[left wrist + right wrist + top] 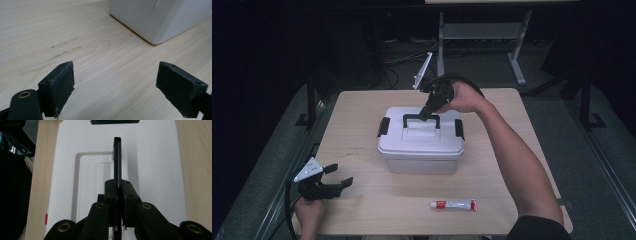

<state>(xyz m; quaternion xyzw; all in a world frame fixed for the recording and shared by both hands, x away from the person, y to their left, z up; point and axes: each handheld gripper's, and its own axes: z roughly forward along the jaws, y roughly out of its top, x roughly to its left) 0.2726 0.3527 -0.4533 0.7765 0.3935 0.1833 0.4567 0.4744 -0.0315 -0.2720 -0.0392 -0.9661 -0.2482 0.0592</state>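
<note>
White plastic is what catches the eye: a lidded storage box [421, 145] sits near the middle of the pale wooden table [362, 210], with a black latch [383, 126] at one end of the lid and another latch [459, 129] at the other end. A black carry handle [421, 120] stands upright across the top of the lid.

The right gripper [428, 111] comes in from the far side of the box, angled down toward the person, and its jaws are clamped tight on the bar of that handle. From the right gripper view the handle [117, 157] runs straight up between the two pads, seen edge-on, with the pads pressed against it from both sides and the white lid [150, 170] spread out beneath. The right hand [464, 97] wraps around the gripper's body above the far edge of the box.

The left gripper [337, 181] rests low by the near left corner of the table, well apart from the box, jaws spread wide with nothing between them. In the left gripper view bare wood shows between the pads, and a corner of the box [160, 20] sits farther off.

A small white tube with a red cap [453, 204] lies flat on the table near the front edge, in front of the box and apart from it.
</note>
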